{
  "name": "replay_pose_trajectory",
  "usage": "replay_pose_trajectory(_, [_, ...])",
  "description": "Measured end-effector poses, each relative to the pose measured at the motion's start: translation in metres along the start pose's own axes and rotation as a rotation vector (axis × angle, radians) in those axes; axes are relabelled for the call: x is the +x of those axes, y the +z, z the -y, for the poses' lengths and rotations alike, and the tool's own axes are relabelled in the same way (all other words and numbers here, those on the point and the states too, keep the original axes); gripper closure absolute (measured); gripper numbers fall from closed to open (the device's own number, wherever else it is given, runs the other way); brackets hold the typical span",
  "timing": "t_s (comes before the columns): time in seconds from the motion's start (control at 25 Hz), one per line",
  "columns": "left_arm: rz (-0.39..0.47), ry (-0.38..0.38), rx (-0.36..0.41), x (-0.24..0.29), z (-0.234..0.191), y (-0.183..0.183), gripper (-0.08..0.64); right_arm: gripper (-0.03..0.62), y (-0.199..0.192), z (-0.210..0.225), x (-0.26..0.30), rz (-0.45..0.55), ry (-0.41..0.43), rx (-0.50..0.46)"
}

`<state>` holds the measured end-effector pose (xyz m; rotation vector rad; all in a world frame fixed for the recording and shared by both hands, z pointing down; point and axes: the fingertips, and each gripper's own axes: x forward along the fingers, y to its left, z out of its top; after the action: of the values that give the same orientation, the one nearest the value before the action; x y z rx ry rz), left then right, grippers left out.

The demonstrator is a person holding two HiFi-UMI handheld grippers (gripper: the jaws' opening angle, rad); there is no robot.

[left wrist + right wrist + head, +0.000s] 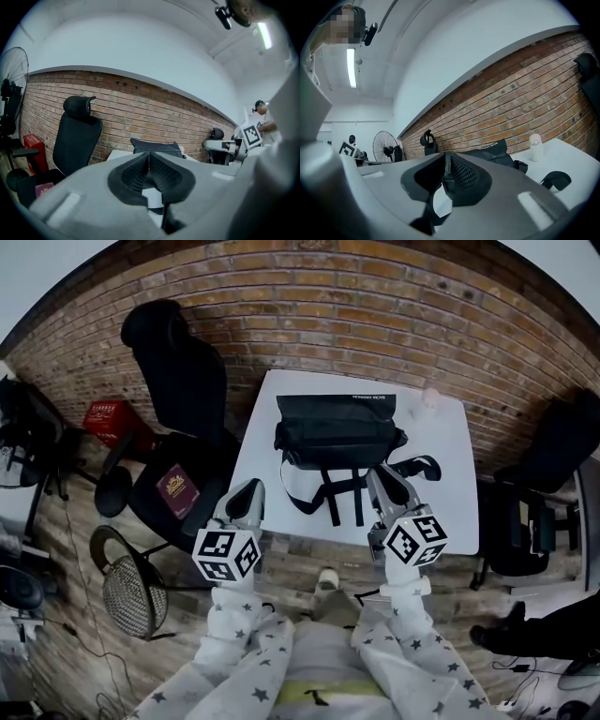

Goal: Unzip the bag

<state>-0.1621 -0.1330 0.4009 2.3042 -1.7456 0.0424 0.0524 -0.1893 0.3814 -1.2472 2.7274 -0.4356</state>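
A white desk [441, 512] stands against a brick wall [328, 287], on a wooden floor, with a black chair [178, 381] at its left.

Nearest me, the person's starred sleeves reach forward with a gripper in each hand. The left gripper [247, 489] hangs over the desk's near left edge. Its jaws are pressed together with nothing between them. The right gripper [384, 476] is further in over the desk, pointing roughly level. Its jaws stand a narrow gap apart and are empty.

Just past the right jaws lie the straps [342, 493], which spill from the bag toward the near edge. Then comes the bag [339, 432] itself, black and lying on the far half of the desk. Its long axis runs across, left to right, along the wall. Both jaws point at it from the near side, so it lies straight ahead of them and broadside on.

The right jaws are the nearer pair, close to the bag's right end. The left jaws are well apart from its left end. I can't make out the zip or its pull from here. I'd guess it runs along that long axis, which would mean one gripper steadying an end while the other draws sideways.

Beyond the bag, a small white bottle [430, 399] stands near the far right corner.
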Motion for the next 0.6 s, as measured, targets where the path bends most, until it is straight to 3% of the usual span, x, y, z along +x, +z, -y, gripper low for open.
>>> replay_pose_trajectory(0.6, [-0.041, 0.052, -0.053, 0.08, -0.035, -0.006, 0.497, 0.497, -0.045, 0.013, 0.097, -0.173, 0.181, 0.031])
